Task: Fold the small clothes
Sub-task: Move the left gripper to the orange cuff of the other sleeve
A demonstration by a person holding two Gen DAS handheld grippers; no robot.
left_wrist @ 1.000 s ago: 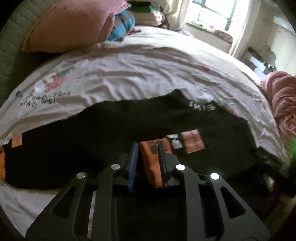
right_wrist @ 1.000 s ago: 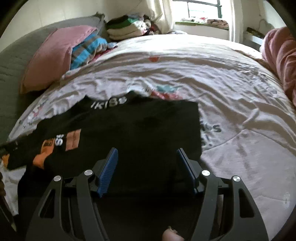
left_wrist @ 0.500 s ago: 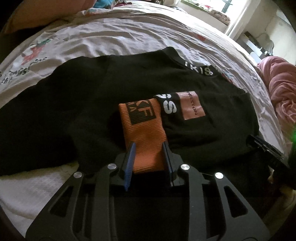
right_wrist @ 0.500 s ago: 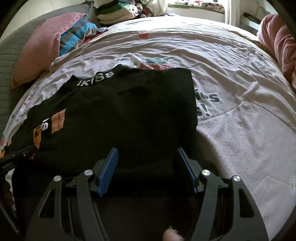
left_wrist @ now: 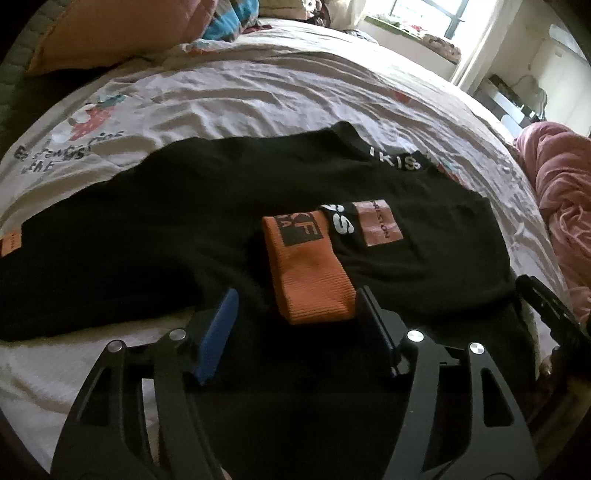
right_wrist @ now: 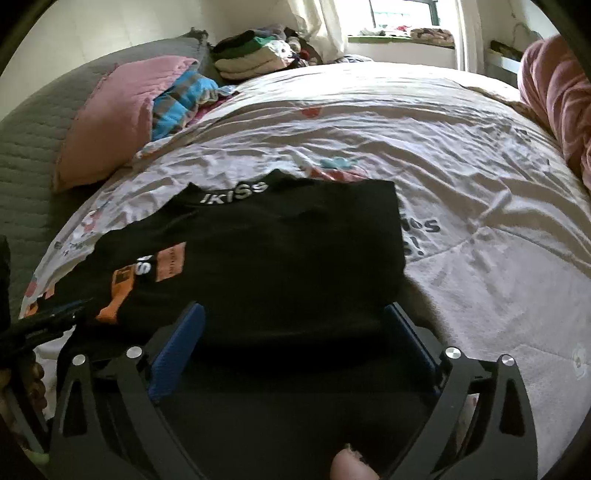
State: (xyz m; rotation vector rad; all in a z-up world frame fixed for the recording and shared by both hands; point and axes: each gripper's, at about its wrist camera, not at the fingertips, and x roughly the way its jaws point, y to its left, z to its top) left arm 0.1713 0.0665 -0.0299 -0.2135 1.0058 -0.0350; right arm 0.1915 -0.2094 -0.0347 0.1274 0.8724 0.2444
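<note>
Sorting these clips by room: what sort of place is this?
Most likely a bedroom at home: a bed with a printed sheet, a pink pillow at its head, and folded clothes stacked near the window.

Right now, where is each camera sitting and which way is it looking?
Left wrist view: sits on the left hand-held gripper, looking down and forward at the black top and its orange cuff; its open fingers show.
Right wrist view: sits on the right hand-held gripper, looking down at the top's folded side; its open fingers and a fingertip show.
Both share the top, bed sheet and window.
</note>
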